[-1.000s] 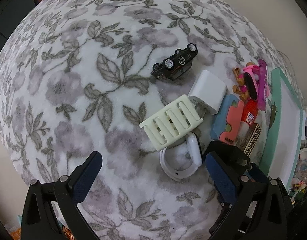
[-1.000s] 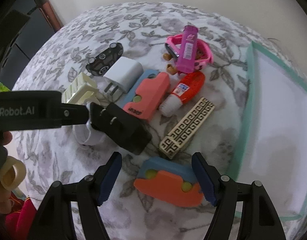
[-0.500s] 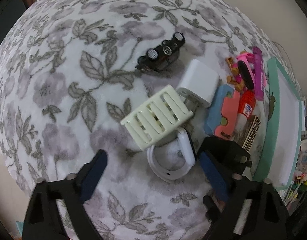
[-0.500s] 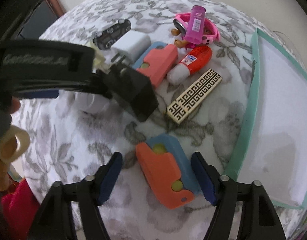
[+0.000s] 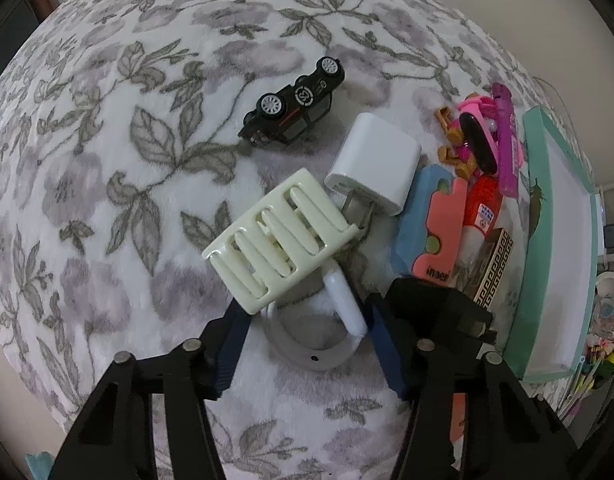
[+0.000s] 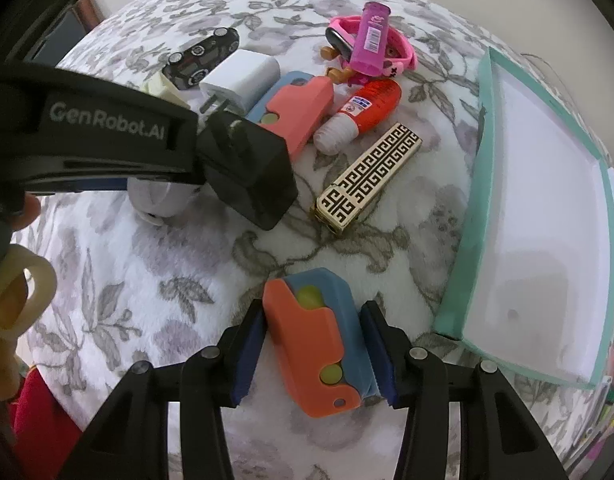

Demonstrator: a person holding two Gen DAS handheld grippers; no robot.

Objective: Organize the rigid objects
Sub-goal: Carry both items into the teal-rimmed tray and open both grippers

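My left gripper (image 5: pixel 303 336) has closed around a white ring-shaped band (image 5: pixel 319 340) on the floral blanket; a cream hair claw (image 5: pixel 279 236) lies over the band's far edge. My right gripper (image 6: pixel 311 356) is shut on an orange and blue toy (image 6: pixel 319 340), its pads on both long sides. A black plug adapter (image 6: pixel 247 172) sits beside the left gripper's finger (image 6: pixel 107 132). A white charger (image 5: pixel 375 164), a black toy car (image 5: pixel 295 104), a second orange and blue toy (image 6: pixel 295 108), a red bottle (image 6: pixel 367 112) and a patterned bar (image 6: pixel 367 176) lie close by.
A teal-rimmed white tray (image 6: pixel 467 232) lies to the right on the blanket. A pink watch (image 6: pixel 403 48) with a purple lighter (image 6: pixel 373 36) on it lies at the far side. The person's hand (image 6: pixel 11 304) holds the left gripper at the lower left.
Both grippers have closed: the left around the white band, the right onto the orange and blue toy. Both have also moved down and forward toward the blanket.
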